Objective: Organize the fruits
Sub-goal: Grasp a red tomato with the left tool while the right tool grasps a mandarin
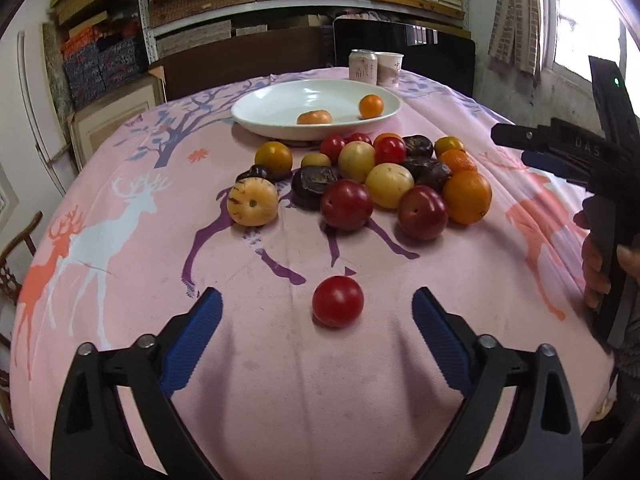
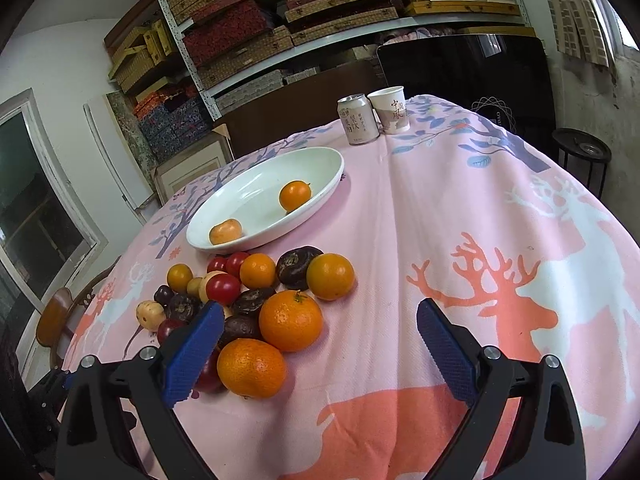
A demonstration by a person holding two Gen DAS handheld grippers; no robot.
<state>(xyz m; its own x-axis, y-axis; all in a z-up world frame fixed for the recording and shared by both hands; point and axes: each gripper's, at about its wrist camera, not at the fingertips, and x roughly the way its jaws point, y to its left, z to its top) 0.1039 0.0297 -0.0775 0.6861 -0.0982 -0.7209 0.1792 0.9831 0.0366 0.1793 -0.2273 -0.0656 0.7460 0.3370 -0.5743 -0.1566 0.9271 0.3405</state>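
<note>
A single red fruit [image 1: 338, 301] lies apart on the pink cloth, between and just ahead of the blue fingertips of my left gripper [image 1: 317, 296], which is open and not touching it. Behind it sits a pile of several red, yellow, dark purple and orange fruits [image 1: 360, 184]. A white plate [image 1: 276, 100] beyond the pile holds two orange fruits [image 1: 371, 106]. My right gripper [image 2: 320, 306] is open over the cloth with nothing between its pads. Its left finger [image 2: 196, 352] stands beside a large orange [image 2: 291, 320] at the pile's edge. The plate [image 2: 256, 184] shows here too.
A drink can [image 2: 358, 119] and a paper cup [image 2: 390, 109] stand at the table's far edge. Shelves of boxes [image 2: 280, 20] fill the back wall. A wooden chair [image 2: 56, 320] is at left, a black stool [image 2: 586, 152] at right. A hand [image 1: 596, 272] holds the right gripper's handle.
</note>
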